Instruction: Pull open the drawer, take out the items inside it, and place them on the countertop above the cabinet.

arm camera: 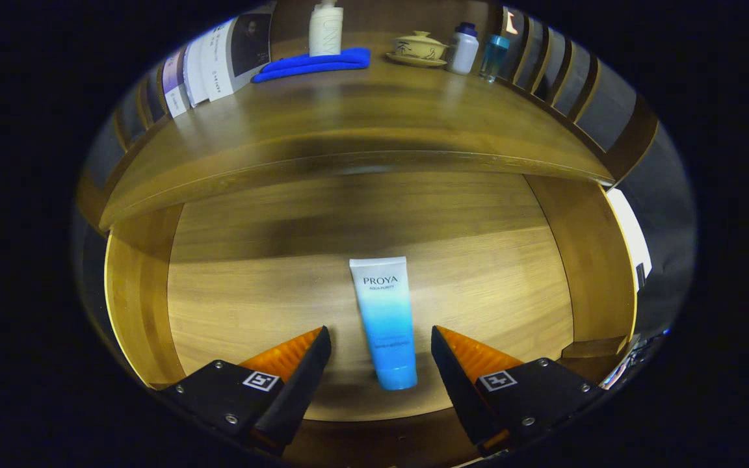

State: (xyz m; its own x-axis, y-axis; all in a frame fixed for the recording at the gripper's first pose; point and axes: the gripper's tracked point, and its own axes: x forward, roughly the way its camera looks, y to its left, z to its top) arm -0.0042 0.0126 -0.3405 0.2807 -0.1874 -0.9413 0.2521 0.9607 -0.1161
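The wooden drawer (231, 305) stands pulled open below the countertop (348, 123). A white-to-blue cosmetic tube (384, 318) lies flat on the drawer floor, cap end toward me. My gripper (381, 341) hovers over the drawer, open, with one finger on each side of the tube's lower half. Neither finger touches the tube.
On the countertop sit a blue cloth (315, 64), a cream bottle (326, 29), a lidded tea bowl on a saucer (419, 49), a white bottle (463, 49), a teal bottle (494, 57) and leaning books (218, 62). Drawer side walls (592, 260) flank the floor.
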